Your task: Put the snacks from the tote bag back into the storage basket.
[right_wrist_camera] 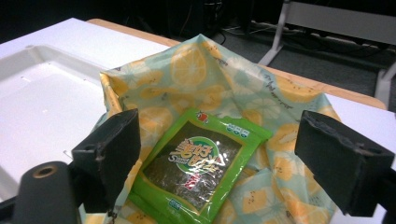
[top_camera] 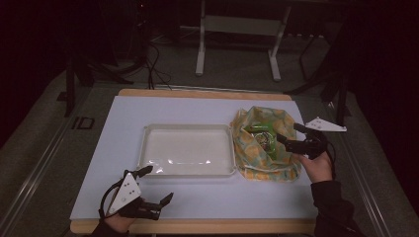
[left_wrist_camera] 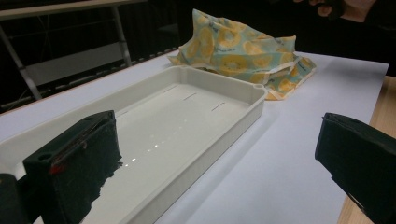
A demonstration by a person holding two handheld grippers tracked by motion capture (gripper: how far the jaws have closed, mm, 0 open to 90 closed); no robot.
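Right gripper [right_wrist_camera: 217, 163]: jaws wide, poised over packet [right_wrist_camera: 198, 161] in bag [right_wrist_camera: 196, 74].
Left gripper [top_camera: 148, 190]: jaws wide, empty, beside tray [top_camera: 148, 129].
Risk: jaws probably snag cloth with packet.

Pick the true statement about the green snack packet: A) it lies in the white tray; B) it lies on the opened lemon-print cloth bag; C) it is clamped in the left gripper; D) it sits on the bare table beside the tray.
B: the green snack packet lies flat on the lemon-print cloth bag, between the open jaws of the right gripper, while the white tray beside it holds nothing.
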